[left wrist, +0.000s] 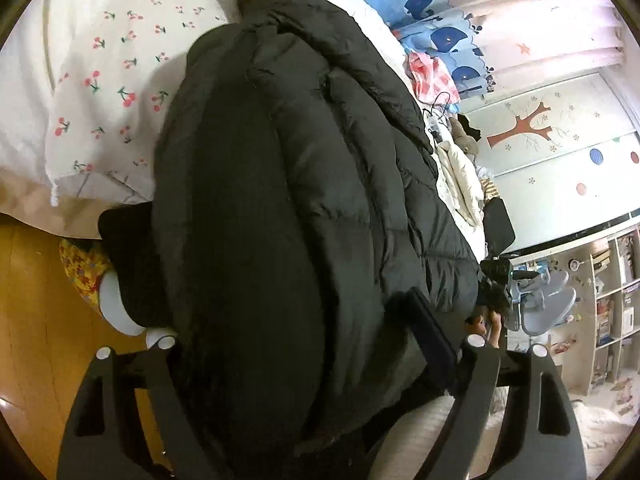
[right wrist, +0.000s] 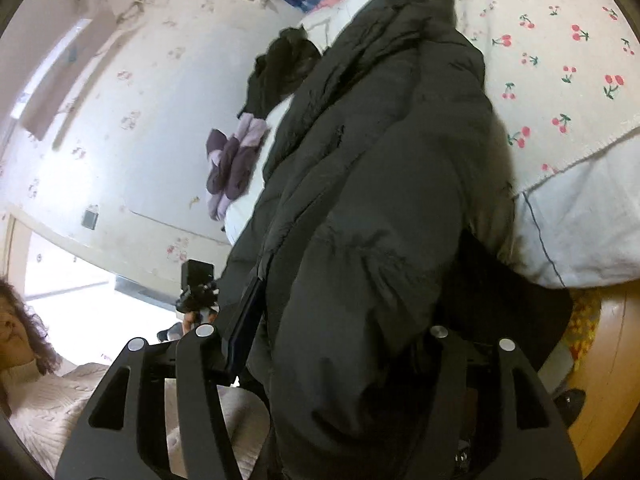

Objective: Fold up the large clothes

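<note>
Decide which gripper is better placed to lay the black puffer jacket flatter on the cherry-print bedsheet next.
Neither clearly: the left gripper and right gripper each have the black quilted puffer jacket bunched between their fingers over the bed edge. Probably both should move together onto the cherry-print bedsheet.

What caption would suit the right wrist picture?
Right gripper holding a bulky black quilted puffer jacket at the edge of a cherry-print bed.

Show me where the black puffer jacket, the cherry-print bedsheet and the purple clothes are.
black puffer jacket [left wrist: 280, 208]: left wrist view, on its quilted middle.
cherry-print bedsheet [right wrist: 560, 80]: right wrist view, on bare printed fabric beside the jacket.
purple clothes [right wrist: 234, 160]: right wrist view, on the middle of the bundle.
</note>
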A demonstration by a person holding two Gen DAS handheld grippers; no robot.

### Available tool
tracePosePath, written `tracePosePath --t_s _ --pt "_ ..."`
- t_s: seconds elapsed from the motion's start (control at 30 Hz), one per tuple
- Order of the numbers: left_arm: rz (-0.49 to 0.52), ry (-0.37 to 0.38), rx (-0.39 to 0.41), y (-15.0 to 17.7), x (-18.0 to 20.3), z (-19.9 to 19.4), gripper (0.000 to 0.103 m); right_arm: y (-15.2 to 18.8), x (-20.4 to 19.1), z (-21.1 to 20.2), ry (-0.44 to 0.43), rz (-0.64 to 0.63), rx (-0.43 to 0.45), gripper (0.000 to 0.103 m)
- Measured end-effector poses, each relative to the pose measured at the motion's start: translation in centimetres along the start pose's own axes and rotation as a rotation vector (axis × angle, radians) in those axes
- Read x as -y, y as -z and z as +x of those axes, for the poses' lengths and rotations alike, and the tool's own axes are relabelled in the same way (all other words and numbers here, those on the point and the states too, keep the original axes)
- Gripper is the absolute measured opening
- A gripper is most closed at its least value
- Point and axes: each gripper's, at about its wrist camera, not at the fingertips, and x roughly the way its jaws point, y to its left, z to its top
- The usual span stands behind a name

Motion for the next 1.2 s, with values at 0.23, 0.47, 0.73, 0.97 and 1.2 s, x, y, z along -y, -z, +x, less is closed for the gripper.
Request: tracePosePath --t_s 0.23,0.47,0.73,0.97,1.2 --pt "0.058 0.030 0.102 -0.8 2.5 -2.5 0.021 -0.8 -4.6 -0.6 -0.081 -0.127 0.131 0.010" --pt "0.177 0.073 0.011 1.0 3.6 -4.2 0.019 0.3 -7.4 -1.5 -0.084 -0.193 0.048 0.014" --pt "0.076 0.106 -0.093 2.6 -0.8 -2.0 0.042 4.9 -3.7 1.4 -0.068 -0.087 -0.163 0.030" --pt "0.090 0.213 0.102 1.2 0.6 -5.1 0.032 2.6 -5.6 0.1 -0.303 -0.141 0.083 0.022" --pt "0.055 0.272 0.199 0.2 0.1 -6.8 0.025 0.4 -5.8 -0.5 -0.364 -0.119 0.239 0.019"
